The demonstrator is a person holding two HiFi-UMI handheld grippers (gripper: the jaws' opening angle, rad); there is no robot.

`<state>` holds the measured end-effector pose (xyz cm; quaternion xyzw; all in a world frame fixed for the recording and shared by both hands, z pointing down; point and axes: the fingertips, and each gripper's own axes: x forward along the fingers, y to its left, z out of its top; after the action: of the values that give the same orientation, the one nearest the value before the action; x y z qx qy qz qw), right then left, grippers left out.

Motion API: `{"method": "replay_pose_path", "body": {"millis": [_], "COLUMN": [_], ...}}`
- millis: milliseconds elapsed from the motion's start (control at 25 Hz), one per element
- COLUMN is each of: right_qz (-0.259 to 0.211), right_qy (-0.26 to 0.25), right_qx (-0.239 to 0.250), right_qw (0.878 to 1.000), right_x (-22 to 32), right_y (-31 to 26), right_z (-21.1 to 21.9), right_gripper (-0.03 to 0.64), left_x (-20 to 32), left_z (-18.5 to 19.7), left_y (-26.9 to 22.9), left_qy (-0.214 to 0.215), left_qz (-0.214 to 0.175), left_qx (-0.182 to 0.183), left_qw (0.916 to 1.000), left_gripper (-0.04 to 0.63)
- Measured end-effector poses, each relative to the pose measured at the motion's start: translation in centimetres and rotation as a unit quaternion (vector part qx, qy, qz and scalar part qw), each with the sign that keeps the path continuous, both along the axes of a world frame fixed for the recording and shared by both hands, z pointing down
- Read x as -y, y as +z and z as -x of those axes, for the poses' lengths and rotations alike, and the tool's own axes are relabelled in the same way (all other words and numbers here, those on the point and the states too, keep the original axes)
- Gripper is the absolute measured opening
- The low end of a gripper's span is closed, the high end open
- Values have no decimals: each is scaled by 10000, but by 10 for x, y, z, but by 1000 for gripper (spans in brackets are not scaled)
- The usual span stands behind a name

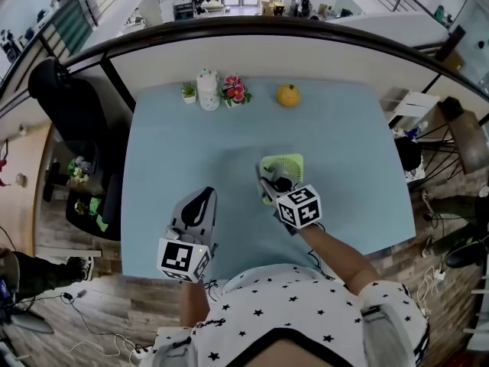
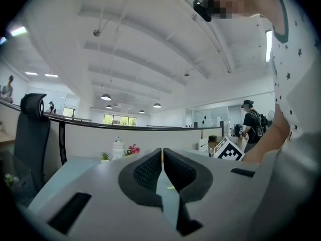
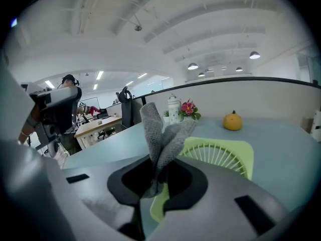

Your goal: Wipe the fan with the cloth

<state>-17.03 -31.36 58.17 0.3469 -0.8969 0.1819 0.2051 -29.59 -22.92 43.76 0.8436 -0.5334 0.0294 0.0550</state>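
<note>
A light green fan (image 1: 283, 165) lies flat on the pale blue table (image 1: 344, 159), grille up. My right gripper (image 1: 269, 180) hovers over the fan's near edge, shut on a grey knitted cloth (image 3: 161, 134). The cloth sticks up in folds from between the jaws, and the fan grille (image 3: 220, 154) shows just beyond it in the right gripper view. My left gripper (image 1: 203, 197) is to the left of the fan, over bare table, apart from it. In the left gripper view its fingers (image 2: 145, 172) are pressed together with nothing between them.
At the table's far edge stand a small potted plant (image 1: 188, 91), a white jar (image 1: 208, 90), pink flowers (image 1: 235, 90) and an orange pumpkin-shaped object (image 1: 288, 95). A black chair (image 1: 69, 105) stands off the left side. A low partition runs behind the table.
</note>
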Motion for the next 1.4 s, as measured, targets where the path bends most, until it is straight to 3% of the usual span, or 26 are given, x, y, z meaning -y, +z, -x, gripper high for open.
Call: {"method": "replay_pose_path", "body": {"millis": [440,1120,1400], "right_qz": [116,173,278], "right_qy": [150,1389,1524], "right_qx": [-166,-18,-90], "right_qw": [9997,9902,9879], "right_x": [6,28,22], "right_y": [14,9,19], "right_z": [-13,-109,-125], "right_gripper": [52,52,52], "left_x": [-2,-2,-2], "left_z": [1,-15,-22], "left_y": [0,-8,-10], "left_qy": [-35,139,203], "left_qz": [-10,-47,-31], "left_qx": [0,110,149], "left_qw": [10000,9998,9997], "left_gripper": [34,34,34]}}
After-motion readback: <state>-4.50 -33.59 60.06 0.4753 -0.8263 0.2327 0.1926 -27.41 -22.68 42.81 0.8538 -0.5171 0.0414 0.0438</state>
